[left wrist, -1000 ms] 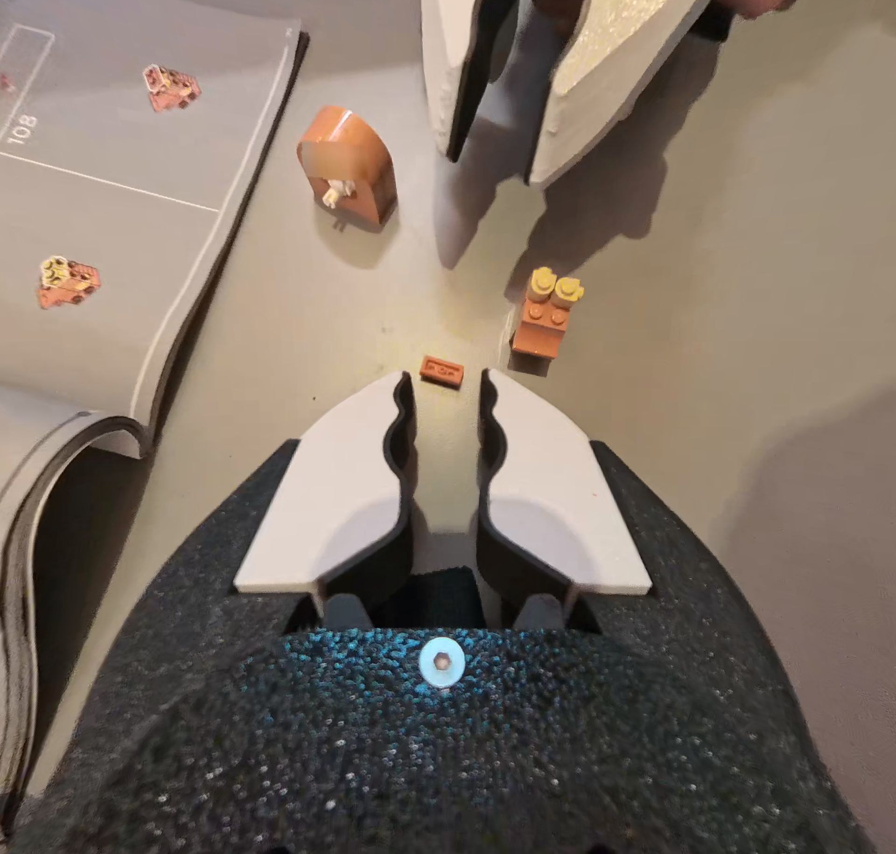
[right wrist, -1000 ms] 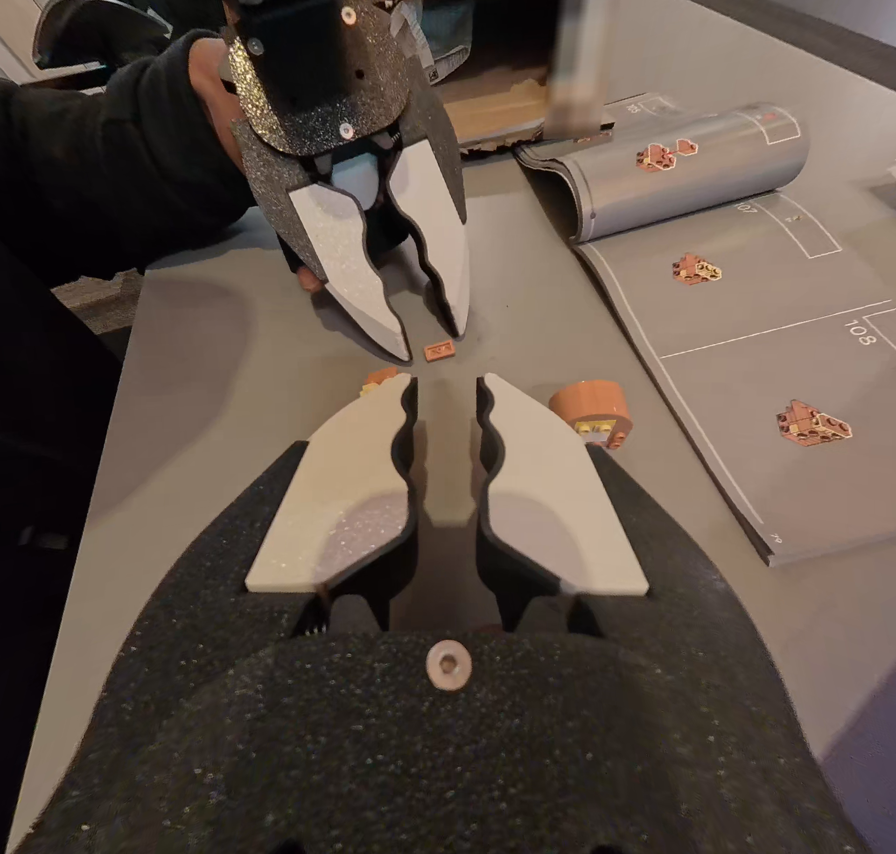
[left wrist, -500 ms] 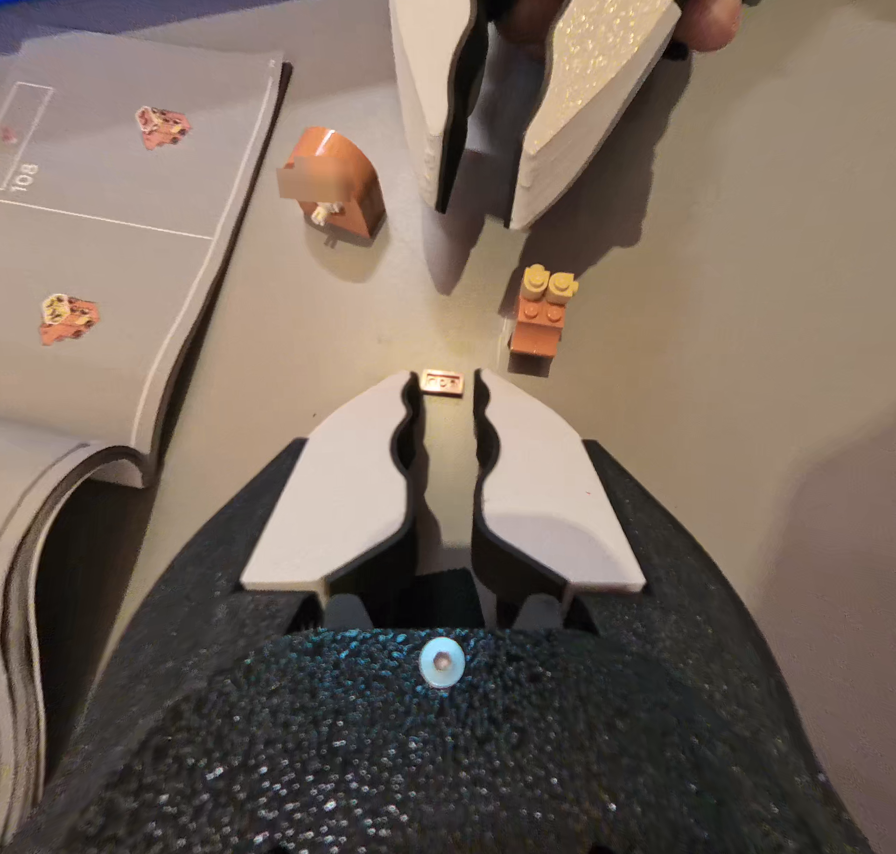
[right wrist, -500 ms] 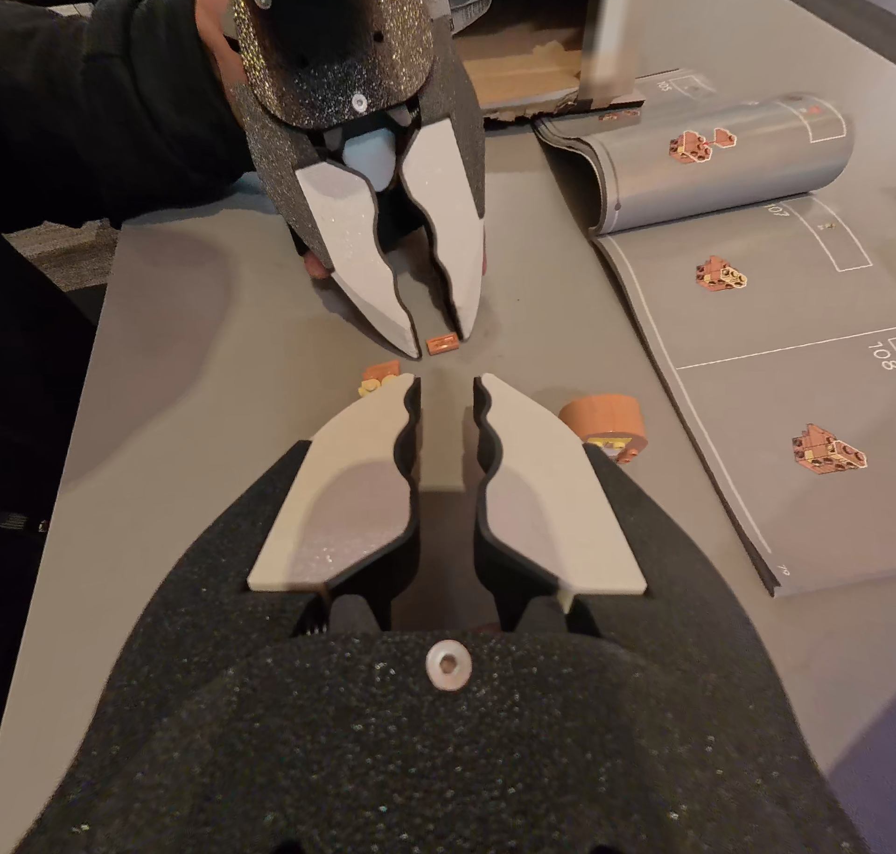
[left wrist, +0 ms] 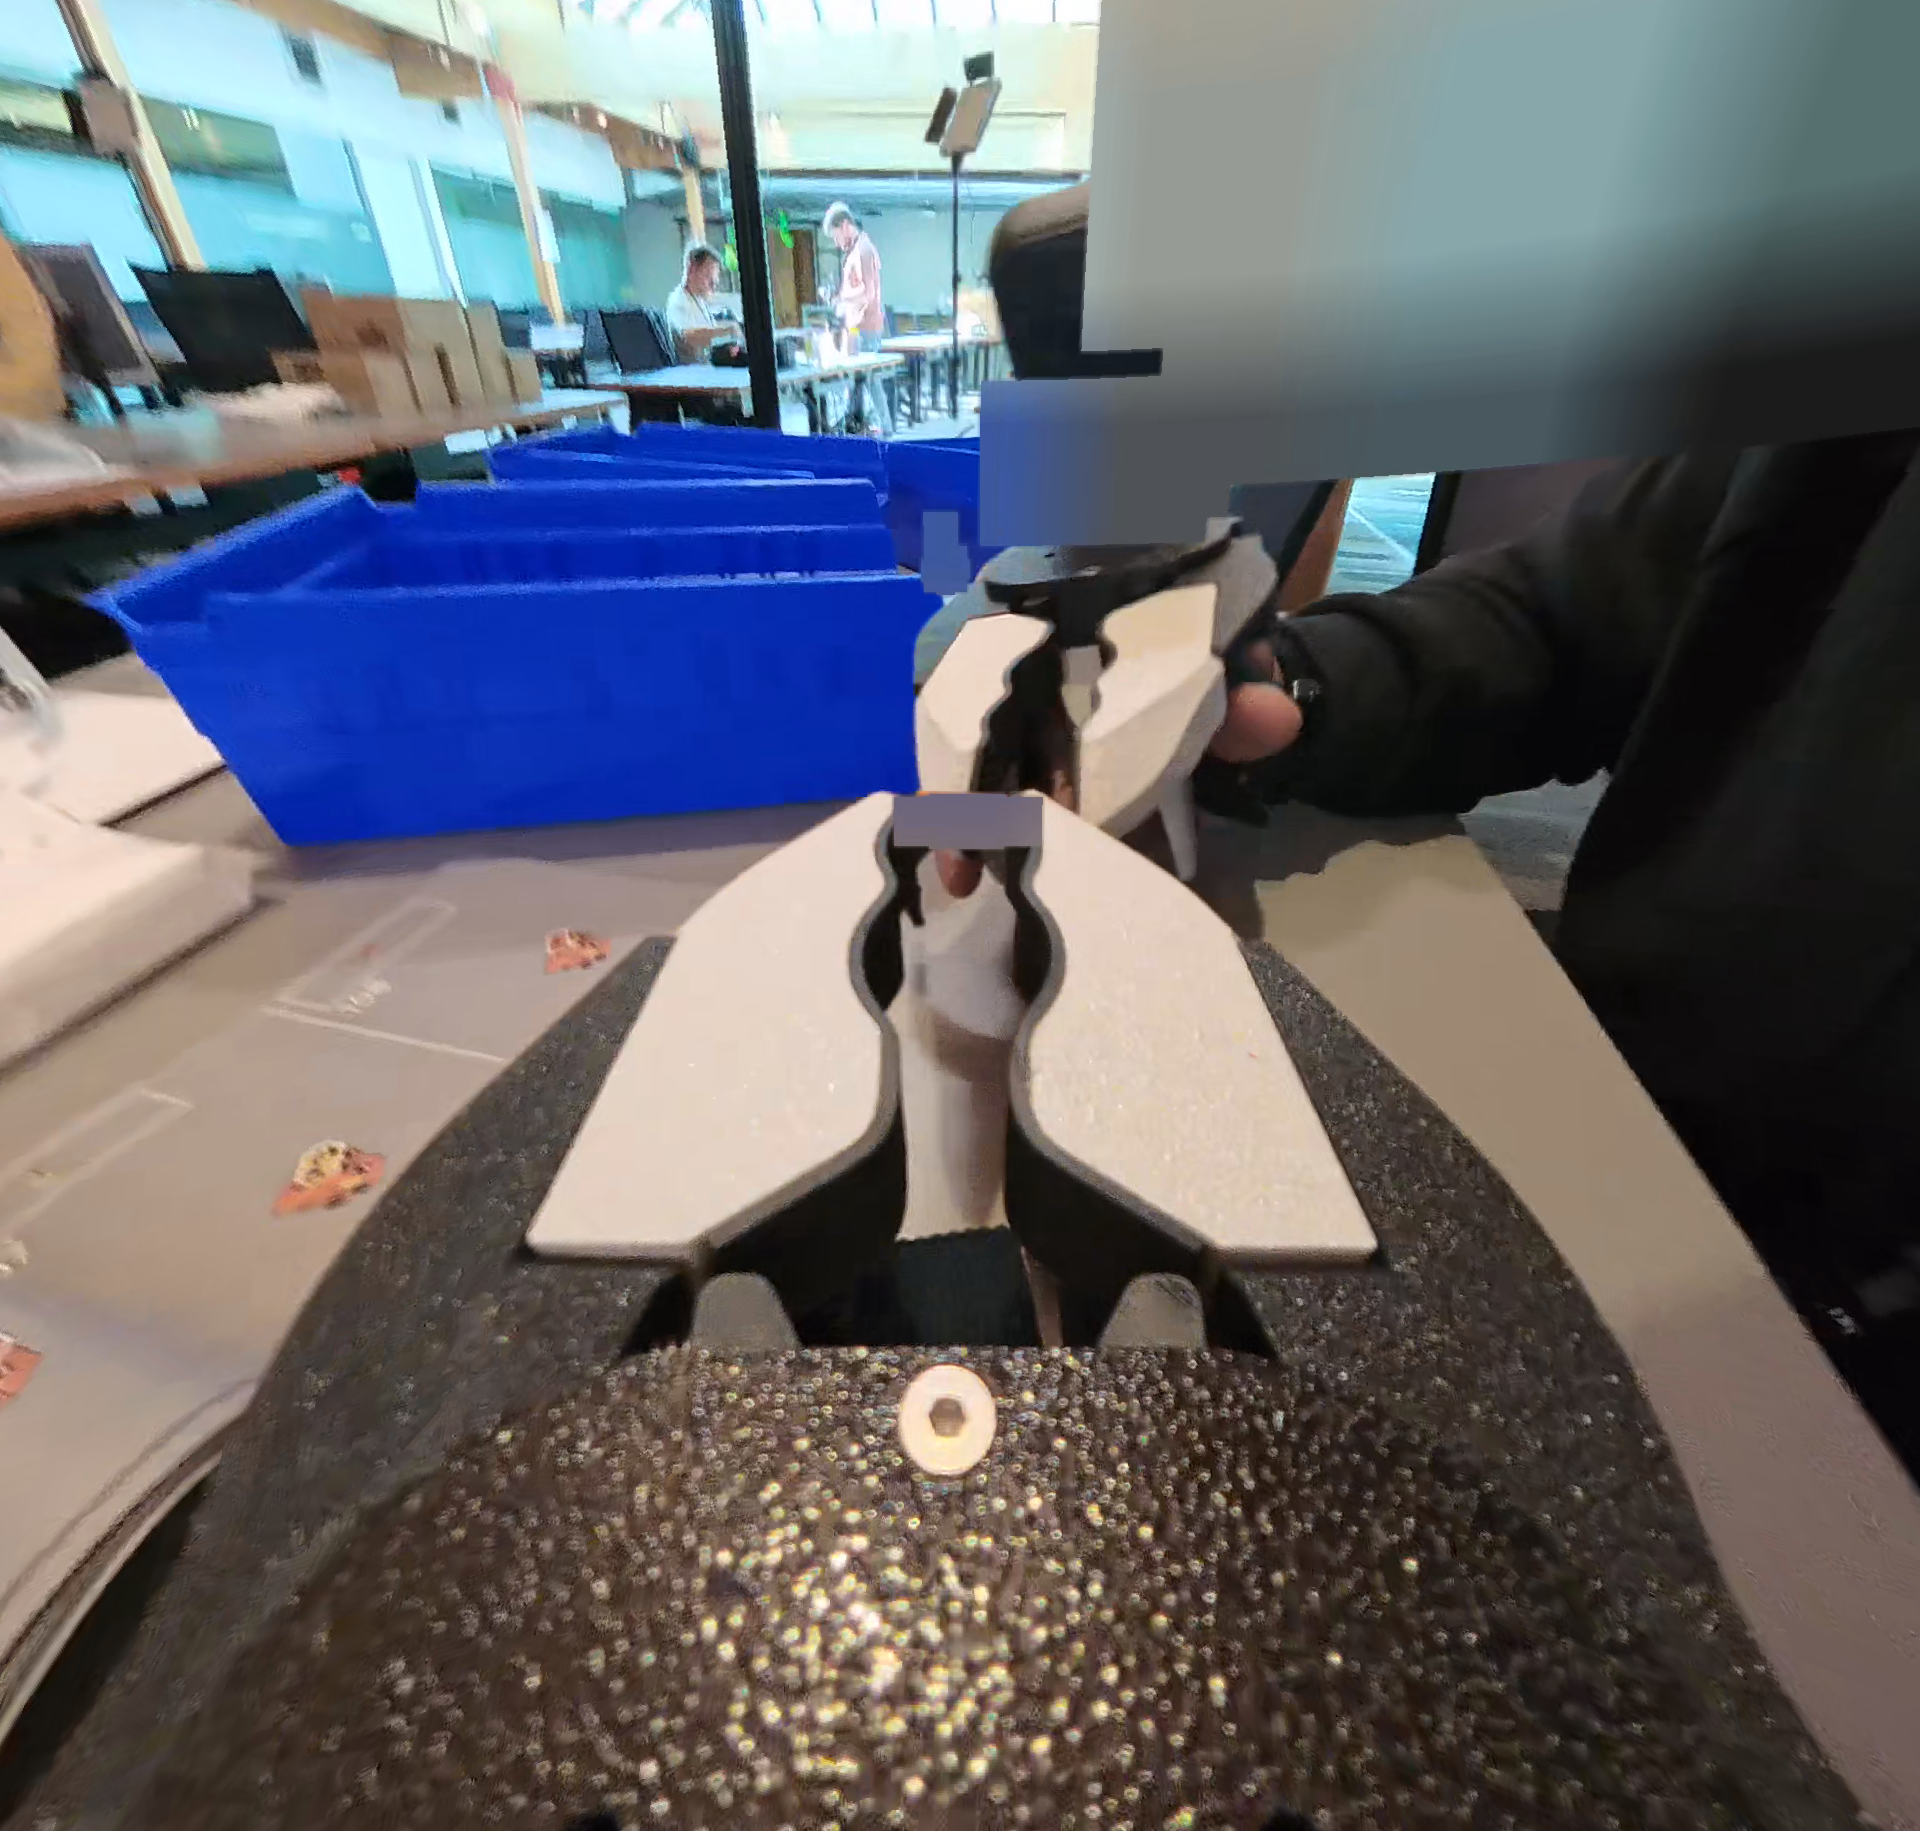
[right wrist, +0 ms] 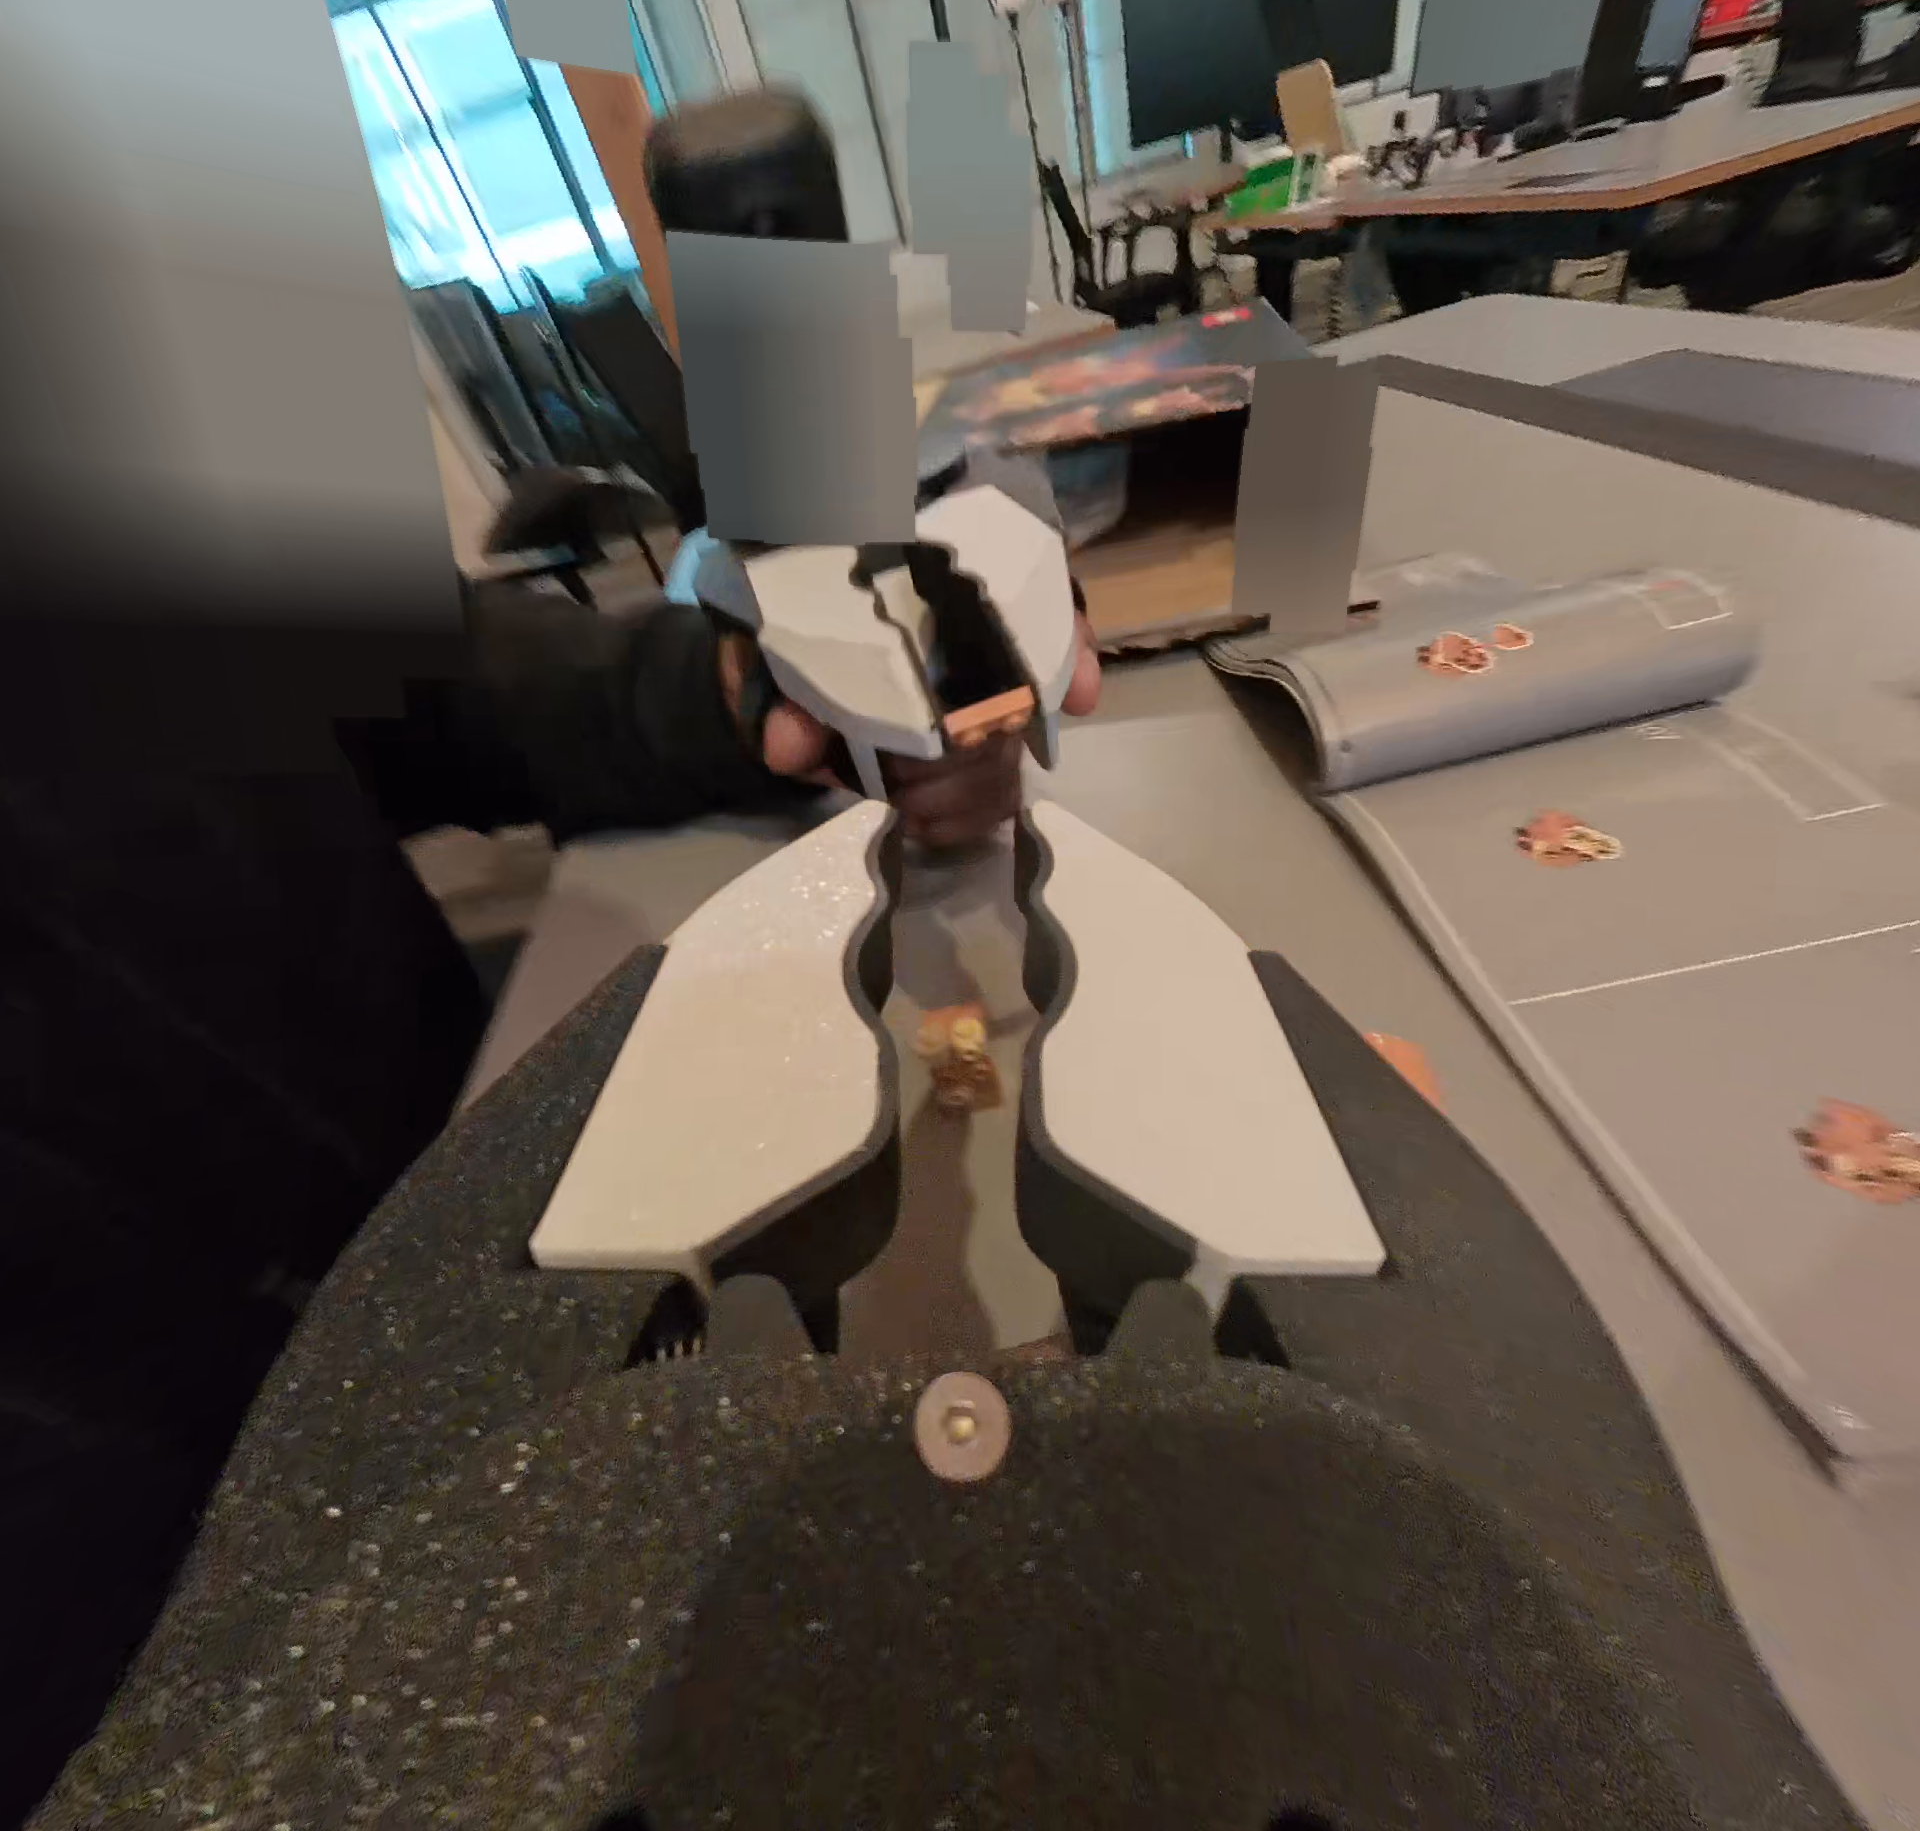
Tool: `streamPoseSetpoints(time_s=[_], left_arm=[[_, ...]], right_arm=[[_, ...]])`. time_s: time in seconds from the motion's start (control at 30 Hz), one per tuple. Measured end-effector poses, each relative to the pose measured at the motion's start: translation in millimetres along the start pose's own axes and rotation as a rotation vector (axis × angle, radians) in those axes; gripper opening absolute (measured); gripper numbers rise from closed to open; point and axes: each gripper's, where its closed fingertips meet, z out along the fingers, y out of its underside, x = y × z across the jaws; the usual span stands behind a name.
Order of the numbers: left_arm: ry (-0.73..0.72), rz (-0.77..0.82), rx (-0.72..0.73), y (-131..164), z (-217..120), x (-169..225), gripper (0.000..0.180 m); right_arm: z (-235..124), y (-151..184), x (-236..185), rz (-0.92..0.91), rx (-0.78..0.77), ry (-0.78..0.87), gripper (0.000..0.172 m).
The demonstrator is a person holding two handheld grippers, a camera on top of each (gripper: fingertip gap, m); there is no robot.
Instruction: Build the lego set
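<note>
Left tongs (right wrist: 987,716) now lifted off the desk (right wrist: 1299,846), clamped on a small flat orange brick (right wrist: 989,715) picked up from it. Right tongs (right wrist: 958,825) parted, empty, above a stubby orange-and-yellow block (right wrist: 961,1059).

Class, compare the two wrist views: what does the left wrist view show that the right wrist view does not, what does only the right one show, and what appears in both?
Only the left wrist view: blue bins behind the table, and two people far off in the hall.

Only the right wrist view: the small orange-brown plate clamped between the left gripper's fingertips, a small brick stack with tan studs on the table below, and an opened cardboard box.

Both: the grey table, the open instruction booklet, the right gripper, open and empty, and dark-sleeved arms.
</note>
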Motion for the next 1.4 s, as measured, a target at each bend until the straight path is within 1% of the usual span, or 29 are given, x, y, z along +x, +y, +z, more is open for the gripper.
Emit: streamPoseSetpoints(time_s=[0.07,0.13,0.23,0.33,0.47,0.67,0.77,0.9,0.97,1.03,1.1,1.17,1.2,1.27,1.33,1.4], left_arm=[[0.028,0.037,0.022,-2,1,7,0.015],[0.055,0.018,0.064,-6,3,13,0.015],[0.090,0.009,0.128,-13,4,20,0.015],[0.096,0.055,0.120,-10,6,24,0.015],[0.122,0.102,0.131,-11,7,33,0.015],[0.144,0.177,0.153,-14,5,42,0.015],[0.144,0.223,0.157,-14,5,46,0.015],[0.125,0.253,0.134,-11,5,44,0.016],[0.098,0.273,0.082,-6,5,39,0.017],[0.100,0.303,-0.012,4,3,36,0.023],[0.146,0.316,-0.189,28,-3,37,0.028],[0.118,0.358,-0.376,53,-11,27,0.035],[0.098,0.368,-0.457,65,-15,21,0.035],[0.098,0.317,-0.608,87,-22,16,0.040],[0.099,0.270,-0.672,100,-23,15,0.040],[0.123,0.232,-0.679,103,-19,20,0.037]], right_arm=[[-4,-6,-2,0.101,0.048,-0.050,0.018],[-5,-10,-3,0.161,0.083,-0.085,0.018],[-5,-11,-10,0.236,0.091,-0.155,0.018],[-6,-14,-24,0.365,0.112,-0.290,0.018],[-7,-16,-34,0.506,0.124,-0.410,0.018],[-7,-19,-38,0.631,0.142,-0.494,0.012],[-7,-18,-41,0.660,0.133,-0.517,0.010],[-6,-16,-39,0.650,0.111,-0.484,0.009],[-5,-13,-32,0.628,0.095,-0.425,0.008],[-5,-11,-25,0.593,0.079,-0.356,0.008],[-7,-10,-17,0.568,0.065,-0.301,0.008],[-8,-8,-8,0.549,0.047,-0.235,0.008],[-9,-5,-4,0.531,0.026,-0.201,0.008],[-8,3,3,0.482,-0.027,-0.127,0.008],[-6,12,7,0.455,-0.087,-0.076,0.008],[-4,22,9,0.425,-0.145,-0.035,0.008]])
